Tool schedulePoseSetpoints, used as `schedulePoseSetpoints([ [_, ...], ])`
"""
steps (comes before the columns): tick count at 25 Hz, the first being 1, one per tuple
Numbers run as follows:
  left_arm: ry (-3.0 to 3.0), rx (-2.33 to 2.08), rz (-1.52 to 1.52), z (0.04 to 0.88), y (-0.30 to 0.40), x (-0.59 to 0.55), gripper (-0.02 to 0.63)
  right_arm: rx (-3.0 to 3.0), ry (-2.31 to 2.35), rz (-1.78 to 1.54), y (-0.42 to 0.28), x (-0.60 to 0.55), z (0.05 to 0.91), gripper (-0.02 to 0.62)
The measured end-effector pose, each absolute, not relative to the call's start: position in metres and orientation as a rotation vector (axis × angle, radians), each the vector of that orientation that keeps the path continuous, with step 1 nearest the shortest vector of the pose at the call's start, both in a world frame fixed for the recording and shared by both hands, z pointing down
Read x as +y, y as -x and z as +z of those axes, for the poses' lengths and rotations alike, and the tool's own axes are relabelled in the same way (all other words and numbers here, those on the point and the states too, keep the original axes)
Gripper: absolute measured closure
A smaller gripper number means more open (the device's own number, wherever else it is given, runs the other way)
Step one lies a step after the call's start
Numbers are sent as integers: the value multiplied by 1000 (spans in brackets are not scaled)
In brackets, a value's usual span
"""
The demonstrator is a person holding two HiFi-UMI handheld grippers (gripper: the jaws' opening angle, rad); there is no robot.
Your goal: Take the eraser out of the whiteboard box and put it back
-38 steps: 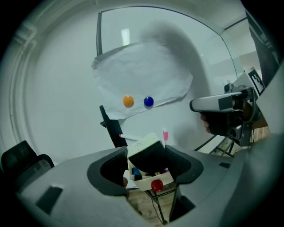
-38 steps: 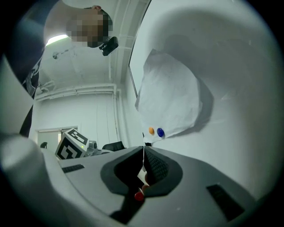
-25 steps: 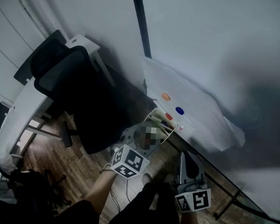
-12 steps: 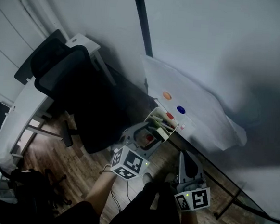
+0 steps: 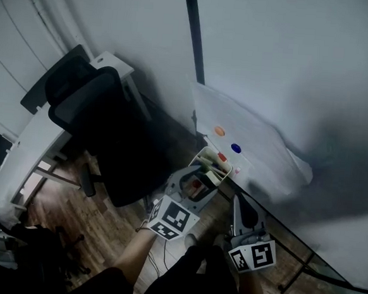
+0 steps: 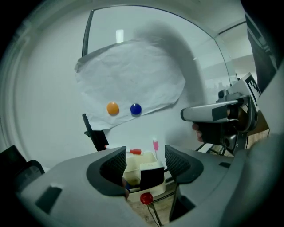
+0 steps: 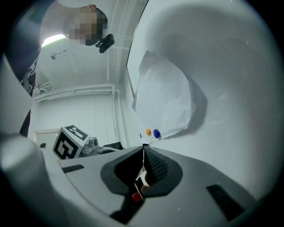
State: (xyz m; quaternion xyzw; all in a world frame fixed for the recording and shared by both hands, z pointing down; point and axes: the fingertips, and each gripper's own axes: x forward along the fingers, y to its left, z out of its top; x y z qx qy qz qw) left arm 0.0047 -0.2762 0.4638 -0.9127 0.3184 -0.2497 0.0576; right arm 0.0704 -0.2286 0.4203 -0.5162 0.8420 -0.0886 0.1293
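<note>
The white whiteboard box (image 5: pixel 216 160) hangs at the board's lower edge. In the left gripper view the box (image 6: pixel 132 169) holds a black eraser (image 6: pixel 152 176) standing upright, with red markers behind it and a red magnet (image 6: pixel 146 198) on its front. My left gripper (image 5: pixel 194 179) is open just short of the box, and its jaws (image 6: pixel 142 164) frame the eraser without touching it. My right gripper (image 5: pixel 237 201) hangs to the right of the box. It is shut (image 7: pixel 143 150) with nothing held, and it also shows in the left gripper view (image 6: pixel 208 113).
A creased paper sheet (image 5: pixel 248 134) is pinned to the whiteboard by an orange magnet (image 5: pixel 219 131) and a blue magnet (image 5: pixel 236 148). A black office chair (image 5: pixel 102 137) and a white desk (image 5: pixel 38 144) stand to the left. Wooden floor lies below.
The head view has shifted slightly. My left gripper has edged a little closer to the box. The right gripper has barely moved.
</note>
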Motion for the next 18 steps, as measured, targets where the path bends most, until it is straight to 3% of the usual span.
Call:
schedulePoseSetpoints([
  [6,2759,1028,-545,412,-7,-269,353,2466,1450,-137,-67,-237,383,591],
  [18,2614,1233,-57,312,22,-247,578,2488,1330,119,-46,-243,307,591],
])
